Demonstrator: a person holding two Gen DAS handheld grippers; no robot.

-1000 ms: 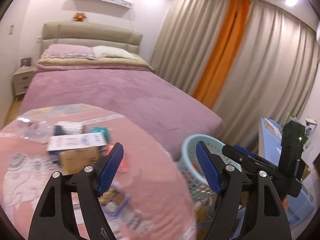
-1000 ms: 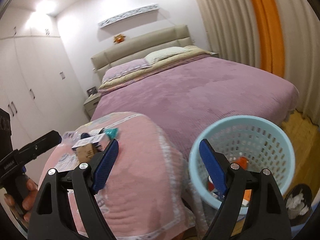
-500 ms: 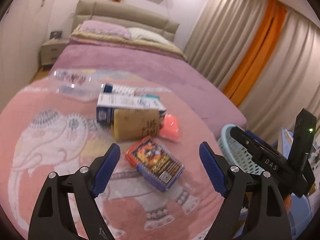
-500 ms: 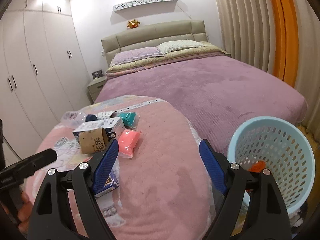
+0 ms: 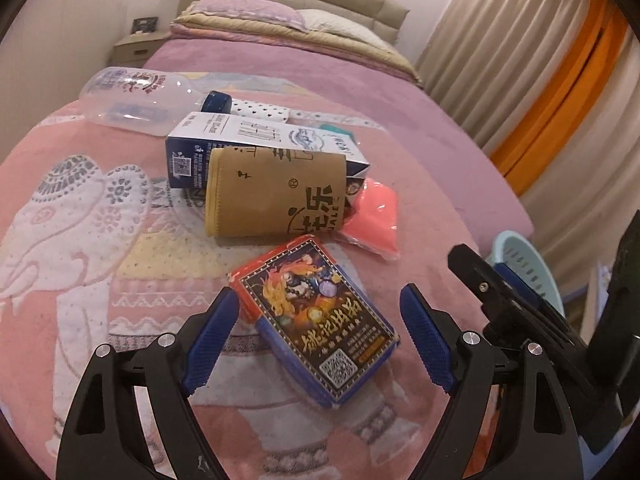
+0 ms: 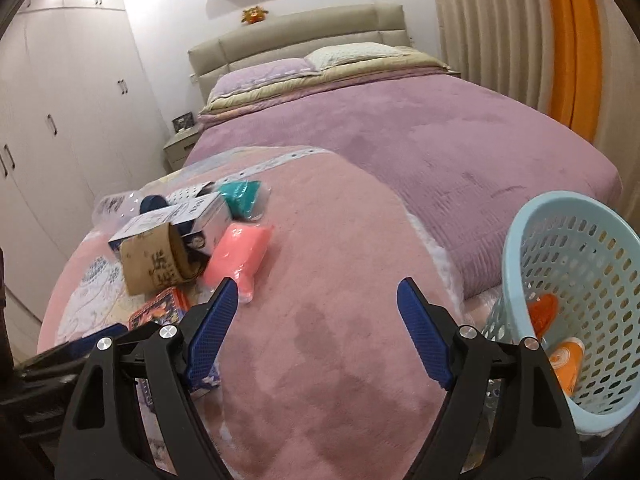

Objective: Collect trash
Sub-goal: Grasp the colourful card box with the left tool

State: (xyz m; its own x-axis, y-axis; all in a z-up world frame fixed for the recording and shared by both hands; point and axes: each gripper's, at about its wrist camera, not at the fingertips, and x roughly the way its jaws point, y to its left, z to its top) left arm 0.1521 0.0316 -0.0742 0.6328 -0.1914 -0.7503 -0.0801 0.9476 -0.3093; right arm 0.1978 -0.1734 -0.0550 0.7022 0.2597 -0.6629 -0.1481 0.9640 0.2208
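Left gripper (image 5: 320,344) lowered; card box (image 5: 316,324) between fingers.

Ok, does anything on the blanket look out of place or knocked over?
Yes. On the blanket, a clear bottle, milk carton and brown cup sleeve all lie tipped on their sides, heaped with a pink packet and card box. Nothing looks spilled.

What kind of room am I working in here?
Most likely a home bedroom. There is a made bed with pillows and a padded headboard, a bedside table next to it, and tall wardrobe doors along the wall.
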